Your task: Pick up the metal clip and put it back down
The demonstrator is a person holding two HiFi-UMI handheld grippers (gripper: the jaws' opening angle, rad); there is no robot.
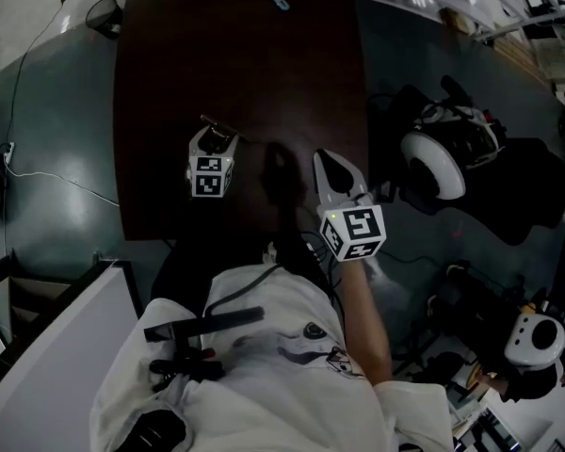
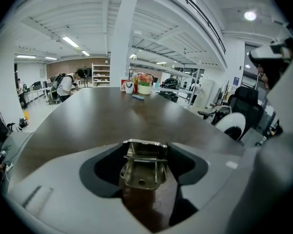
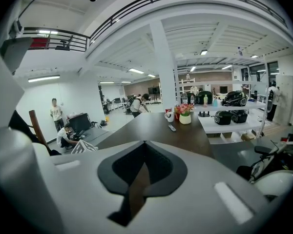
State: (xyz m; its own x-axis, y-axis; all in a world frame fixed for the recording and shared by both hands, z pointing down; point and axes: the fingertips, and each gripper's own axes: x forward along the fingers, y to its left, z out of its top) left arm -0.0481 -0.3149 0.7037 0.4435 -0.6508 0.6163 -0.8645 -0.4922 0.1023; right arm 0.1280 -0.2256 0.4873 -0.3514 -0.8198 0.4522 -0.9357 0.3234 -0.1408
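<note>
Overhead, the left claw hides most of the metal clip.

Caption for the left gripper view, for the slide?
Left gripper grips a brass-coloured sprung metal clip between its jaws, long dark brown table stretching ahead.

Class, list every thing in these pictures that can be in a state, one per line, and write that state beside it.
left gripper: shut on the metal clip.
metal clip: gripped between the left gripper's pads, over the dark table; whether it touches the tabletop cannot be told.
right gripper: shut, nothing between its jaws.
</note>
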